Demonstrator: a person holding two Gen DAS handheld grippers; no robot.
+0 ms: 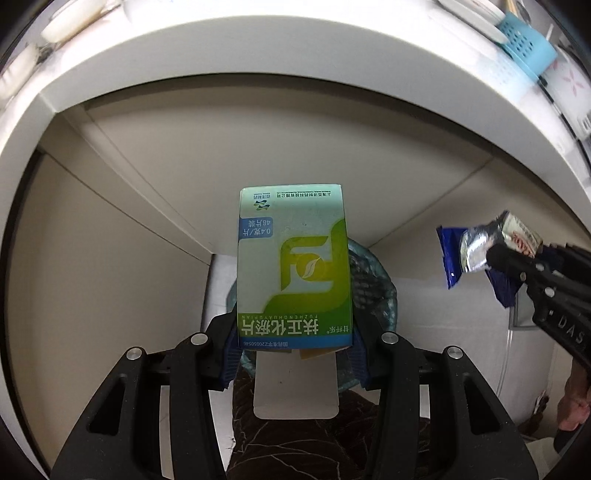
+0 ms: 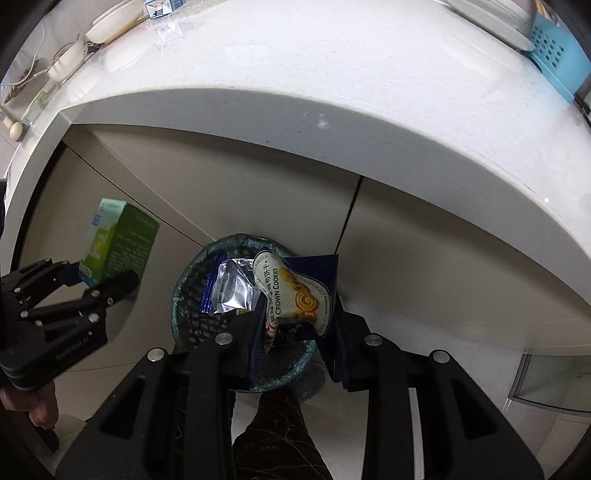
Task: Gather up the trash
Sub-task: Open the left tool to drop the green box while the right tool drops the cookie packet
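Observation:
My left gripper [image 1: 295, 343] is shut on a green and white medicine box [image 1: 293, 269], held upright above a round mesh trash bin [image 1: 376, 284] on the floor. The box also shows in the right wrist view [image 2: 114, 247], left of the bin [image 2: 192, 306], in the left gripper [image 2: 105, 282]. My right gripper [image 2: 295, 332] is shut on a crumpled blue cookie wrapper [image 2: 295, 291] with a silver inside, held over the bin's opening. The wrapper [image 1: 480, 251] and the right gripper [image 1: 517, 262] show at the right of the left wrist view.
A white countertop [image 2: 332, 92] overhangs beige cabinet doors [image 2: 229, 188] behind the bin. A blue perforated basket [image 2: 557, 51] and white dishes [image 2: 110, 22] sit on the counter. My leg in dark trousers [image 2: 280, 435] stands in front of the bin.

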